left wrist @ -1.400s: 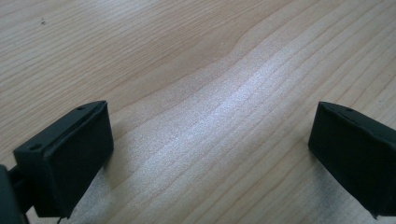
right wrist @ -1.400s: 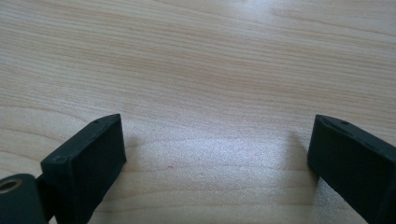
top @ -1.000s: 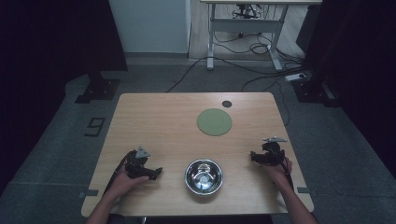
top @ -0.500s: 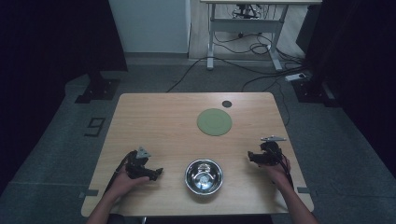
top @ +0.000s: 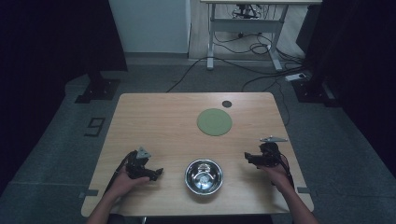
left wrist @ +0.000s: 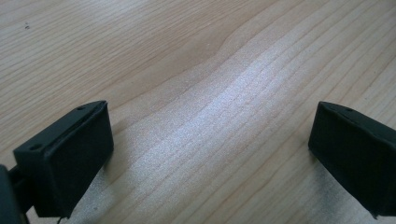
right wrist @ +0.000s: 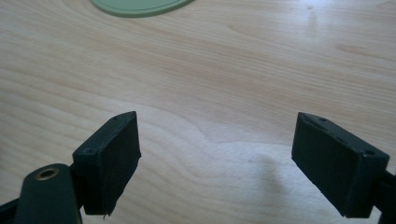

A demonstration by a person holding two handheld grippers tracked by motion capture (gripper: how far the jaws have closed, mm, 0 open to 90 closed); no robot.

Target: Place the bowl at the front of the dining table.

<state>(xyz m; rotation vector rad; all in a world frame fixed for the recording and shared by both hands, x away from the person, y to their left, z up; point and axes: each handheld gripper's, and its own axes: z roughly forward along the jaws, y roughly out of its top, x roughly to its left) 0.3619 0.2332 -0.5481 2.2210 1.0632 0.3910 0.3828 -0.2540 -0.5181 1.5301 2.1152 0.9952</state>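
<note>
High view: your left claw (top: 156,173) sits low on the bench (top: 154,121), just left of the steel bowl (top: 203,176). Your right claw (top: 248,157) is on the bowl's other side, a bit further off and pointing in toward it. The bowl is near the front edge, between both hands, touched by neither. The green mat (top: 214,122) lies further back, well apart from the bowl, with a small dark disc (top: 226,103) near the far edge.

Risk, as I judge it: the bowl is shiny, round-walled and light-looking. Pinch the rim off-centre and it will likely tip or skate toward the front edge. If both claws come in at once, you could knock it sideways before either one grips.

Left gripper view: the left claw (left wrist: 210,154) is spread wide, empty, with bare bench wood between the jaws. Jaw tips look close to the surface; I can't tell if they touch it.

Right gripper view: the right claw (right wrist: 217,161) is also wide open and holds nothing. Plain bench wood lies between the jaws, and the green mat's edge (right wrist: 140,6) is at the top, well ahead.
</note>
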